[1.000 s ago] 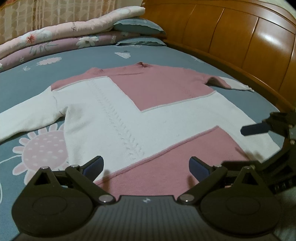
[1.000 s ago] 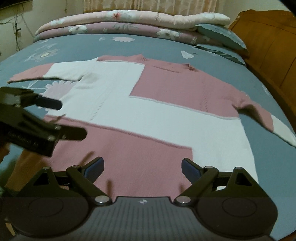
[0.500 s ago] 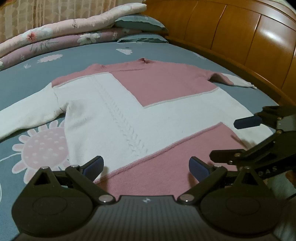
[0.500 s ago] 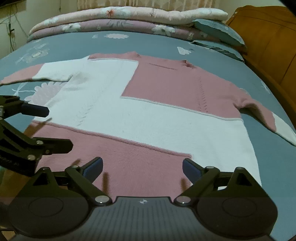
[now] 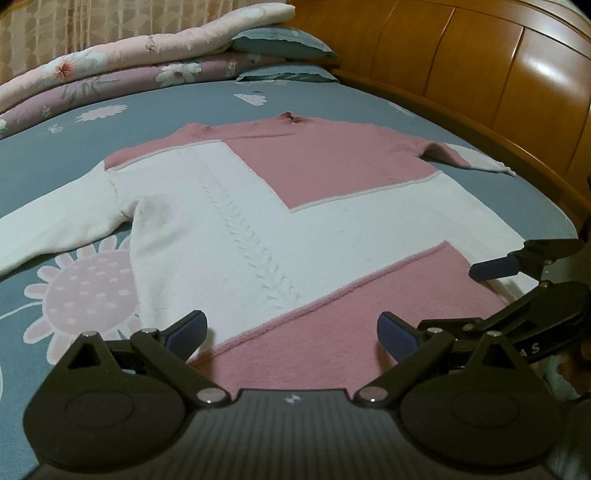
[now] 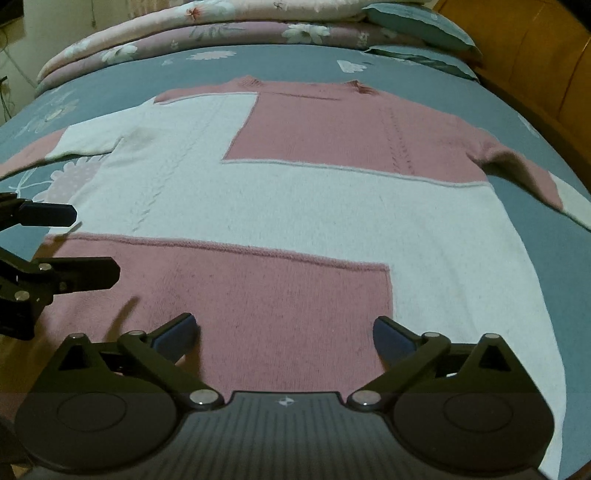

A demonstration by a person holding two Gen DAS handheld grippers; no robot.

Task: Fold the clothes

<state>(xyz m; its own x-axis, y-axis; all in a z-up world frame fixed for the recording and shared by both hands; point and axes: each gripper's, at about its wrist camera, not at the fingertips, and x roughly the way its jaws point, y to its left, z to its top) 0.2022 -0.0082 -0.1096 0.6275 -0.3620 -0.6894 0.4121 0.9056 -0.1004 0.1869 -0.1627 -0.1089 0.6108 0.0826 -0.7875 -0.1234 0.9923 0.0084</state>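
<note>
A pink and white knit sweater (image 5: 258, 221) lies flat on the bed, hem toward me, both sleeves spread out; it also shows in the right wrist view (image 6: 295, 206). My left gripper (image 5: 291, 328) is open and empty just above the pink hem panel near its left corner. My right gripper (image 6: 284, 332) is open and empty above the hem's pink panel. The right gripper shows at the right edge of the left wrist view (image 5: 517, 288). The left gripper shows at the left edge of the right wrist view (image 6: 55, 243).
The bed has a grey-blue sheet with flower prints (image 5: 85, 291). Folded quilts (image 6: 221, 22) and pillows (image 5: 280, 40) are stacked at the far end. A wooden headboard (image 5: 498, 70) runs along the right side.
Both grippers have moved forward and lower toward the sweater's hem. The sweater has not moved. Both stay open.
</note>
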